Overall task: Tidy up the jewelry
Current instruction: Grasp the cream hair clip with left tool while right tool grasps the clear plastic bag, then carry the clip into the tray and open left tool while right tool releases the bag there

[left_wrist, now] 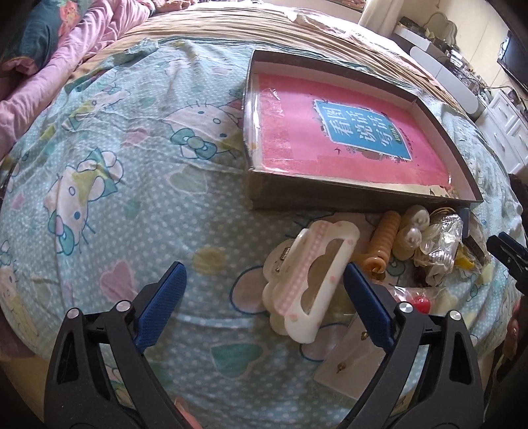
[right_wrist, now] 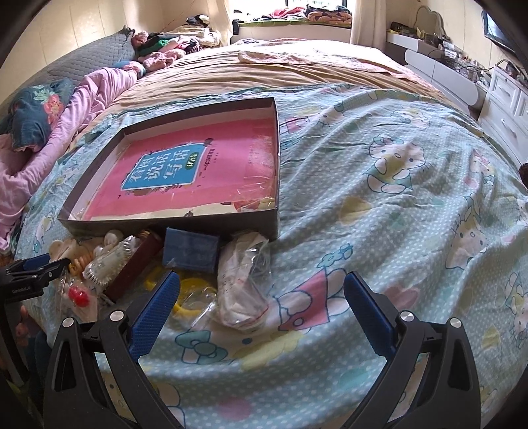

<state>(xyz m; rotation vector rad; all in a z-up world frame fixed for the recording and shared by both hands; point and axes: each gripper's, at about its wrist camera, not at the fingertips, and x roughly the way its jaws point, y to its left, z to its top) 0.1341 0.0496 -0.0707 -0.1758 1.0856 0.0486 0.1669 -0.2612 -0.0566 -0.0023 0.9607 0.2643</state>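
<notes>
Both jaws gape empty. Left gripper [left_wrist: 264, 290] should centre the white hair claw [left_wrist: 310, 280] between its pads; right gripper [right_wrist: 260, 303] likewise the plastic pouch [right_wrist: 241, 280].

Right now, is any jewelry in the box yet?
None that I can see. The box holds only a pink book; the hair clip and other bits lie outside on the bed.

- Soft daylight comes from the bright, washed-out window [right_wrist: 297, 5] at the far wall.
- Glare streaks the glossy pink book cover [left_wrist: 297, 132].
- Fisheye bending and dark corners.
</notes>
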